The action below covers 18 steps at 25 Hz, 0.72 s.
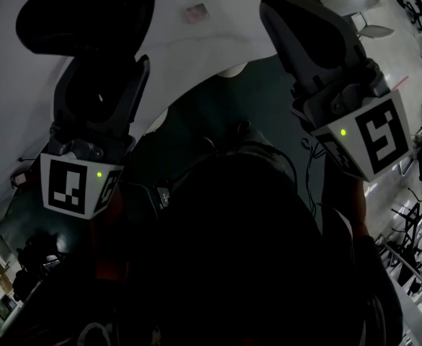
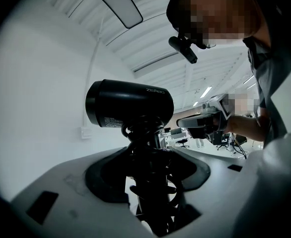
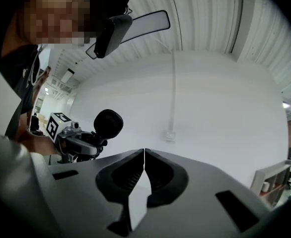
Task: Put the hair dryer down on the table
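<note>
Nearest, low in the centre of the left gripper view: left gripper (image 2: 148, 157), jaws clamped on the handle of a black hair dryer (image 2: 130, 105), with coiled cord (image 2: 144, 133) bunched round that handle. Barrel upright above the grip, apparently clear of the bench. In the right gripper view: right gripper (image 3: 144, 155), jaws pressed together on nothing. Farther off, across the top of the head view: white bench (image 1: 218, 42). Likely risks: top-heavy barrel toppling once released, or cord snagging the jaws and dragging it toward the bench edge.
</note>
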Available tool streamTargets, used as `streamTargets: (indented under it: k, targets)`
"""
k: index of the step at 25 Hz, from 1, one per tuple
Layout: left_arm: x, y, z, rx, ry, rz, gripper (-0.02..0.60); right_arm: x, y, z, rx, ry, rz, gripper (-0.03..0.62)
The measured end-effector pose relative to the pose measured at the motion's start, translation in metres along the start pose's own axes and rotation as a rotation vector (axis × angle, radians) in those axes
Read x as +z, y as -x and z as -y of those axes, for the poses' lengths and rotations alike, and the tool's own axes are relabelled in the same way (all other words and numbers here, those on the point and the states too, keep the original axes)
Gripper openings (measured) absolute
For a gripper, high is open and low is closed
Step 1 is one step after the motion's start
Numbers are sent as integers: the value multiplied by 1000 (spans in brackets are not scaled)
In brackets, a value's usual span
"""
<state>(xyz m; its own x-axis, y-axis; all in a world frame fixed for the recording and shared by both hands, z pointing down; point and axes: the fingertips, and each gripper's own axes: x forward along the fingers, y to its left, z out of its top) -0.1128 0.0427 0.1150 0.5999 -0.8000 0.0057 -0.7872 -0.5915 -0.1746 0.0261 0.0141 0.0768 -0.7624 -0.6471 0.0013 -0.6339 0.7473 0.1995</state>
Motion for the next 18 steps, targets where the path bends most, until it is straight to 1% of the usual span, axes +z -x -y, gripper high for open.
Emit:
streamTargets:
  k: [4,8,11,13,15,18]
  targets:
    - [5,1,2,11,-6,11,232,4,2,2,9,11,5,9]
    - [0,-4,-4,29,14,-1,232,6,-10,13,38,31,15,9]
    - [-15,-23,-11,49,30,-32,232,-7,-25,31,63,43,34,9]
    - [-18,-32,-14,71,25,-61,232,-14,-30,42,76,19,58,9]
    - [-14,-34,-2,93,14,-76,232,-15,-21,48,88,-16,71,9]
    - [-6,-45,22,121,6,-66,232,-18,1,62,108,-42,47,9]
